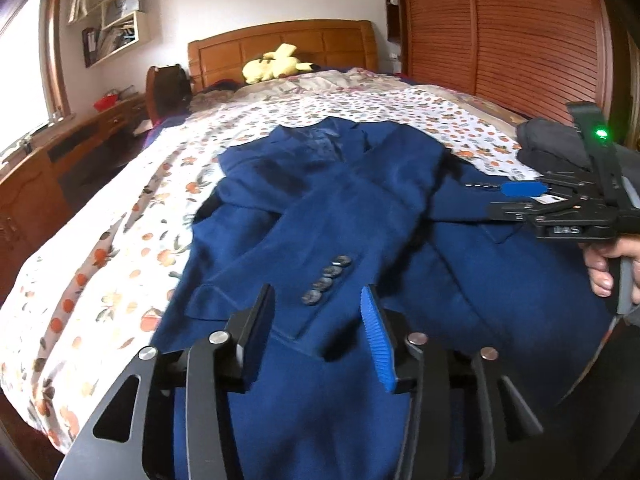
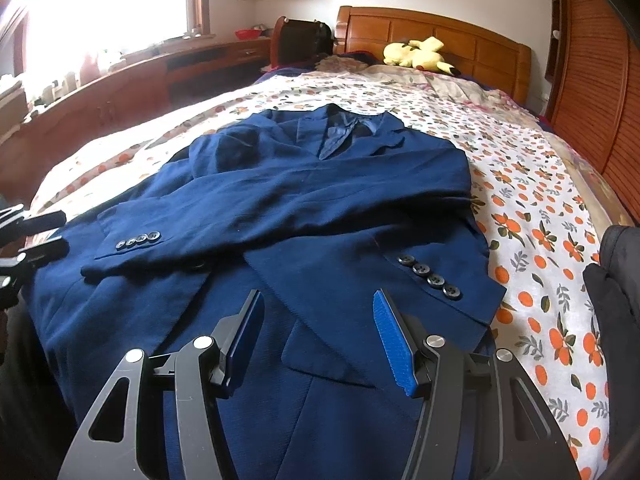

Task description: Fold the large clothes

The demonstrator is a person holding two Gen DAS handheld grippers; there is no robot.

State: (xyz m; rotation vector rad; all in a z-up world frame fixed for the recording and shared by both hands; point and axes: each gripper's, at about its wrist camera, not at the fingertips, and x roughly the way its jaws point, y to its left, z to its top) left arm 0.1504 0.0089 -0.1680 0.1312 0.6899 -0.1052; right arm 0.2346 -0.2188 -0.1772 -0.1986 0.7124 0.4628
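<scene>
A dark blue suit jacket (image 1: 320, 200) (image 2: 320, 200) lies face up on the bed, collar toward the headboard, both sleeves crossed over its front. My left gripper (image 1: 316, 300) hovers open just above the lower front, and nothing lies between its pads. One buttoned cuff (image 1: 328, 280) lies right beyond its fingertips. My right gripper (image 2: 318, 298) is open too, over the jacket's lower middle, with a buttoned cuff (image 2: 430, 274) to its right and the other cuff (image 2: 138, 239) to its left. Each gripper shows at the edge of the other's view: right gripper (image 1: 508, 200), left gripper (image 2: 52, 235).
The bed carries a white sheet with orange fruit print (image 2: 540, 220). A yellow plush toy (image 2: 416, 54) rests by the wooden headboard (image 2: 460, 32). A black garment (image 2: 620, 300) lies at the right bed edge. A slatted wardrobe (image 1: 520, 40) stands right, a wooden desk (image 2: 120, 92) left.
</scene>
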